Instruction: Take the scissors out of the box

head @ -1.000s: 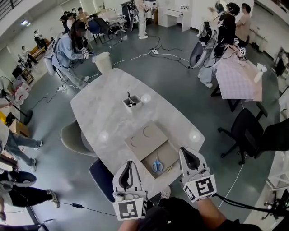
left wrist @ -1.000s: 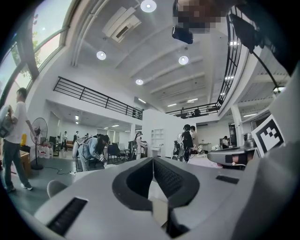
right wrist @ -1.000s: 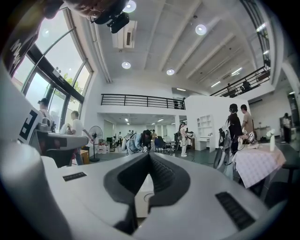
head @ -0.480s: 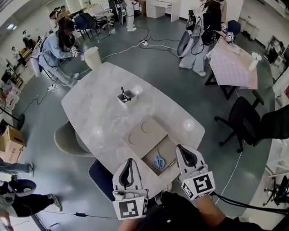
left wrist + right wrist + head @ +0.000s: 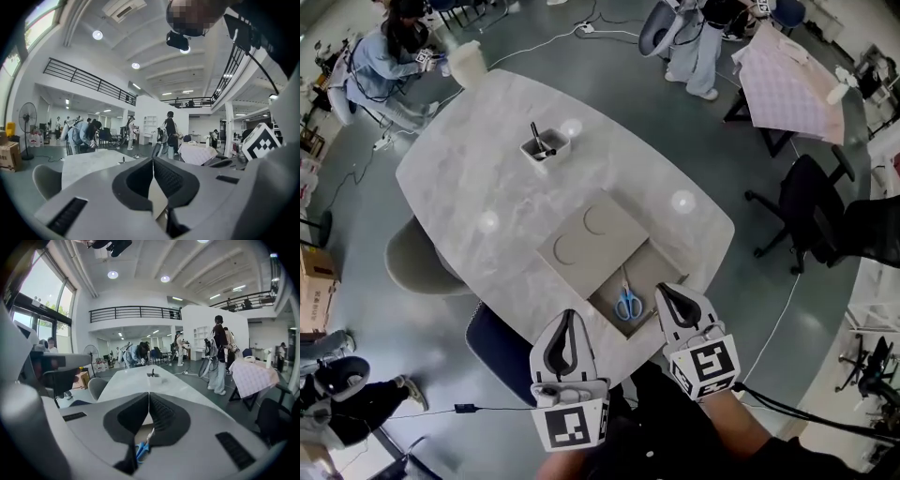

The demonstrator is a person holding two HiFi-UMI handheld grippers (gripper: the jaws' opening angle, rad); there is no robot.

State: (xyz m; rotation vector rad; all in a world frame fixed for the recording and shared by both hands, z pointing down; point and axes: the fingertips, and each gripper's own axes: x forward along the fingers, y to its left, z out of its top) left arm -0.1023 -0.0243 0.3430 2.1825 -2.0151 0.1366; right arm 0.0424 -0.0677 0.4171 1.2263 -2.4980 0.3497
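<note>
The left hand-held gripper (image 5: pixel 569 317) hangs over the near edge of the worktop (image 5: pixel 487 178), just to the left of the box (image 5: pixel 643 277) and clear of it. In the left gripper view its jaws (image 5: pixel 153 161) are pressed together with nothing between them, so it carries no load and appears to be on standby. To its right, the box lid (image 5: pixel 592 246) is folded fully back and lies flat on the worktop, which leaves the interior open from above. The scissors (image 5: pixel 626 302) are inside the box, lying flat on its floor near the left wall, with the blue handles toward the person and the blades pointing away toward the lid. This orientation presents the handle loops to anything approaching from the near side. Further right, the right hand-held gripper (image 5: pixel 661 288) is poised over the right half of the box opening, near the scissors but apart from them. The right gripper view shows its jaws (image 5: pixel 149 394) closed on each other and empty, with the scissors (image 5: pixel 142 448) visible below and beyond them. The task has therefore not started in effect. The right gripper looks the better placed of the two, but its jaws must be opened before any grasp on the scissors is possible.
</note>
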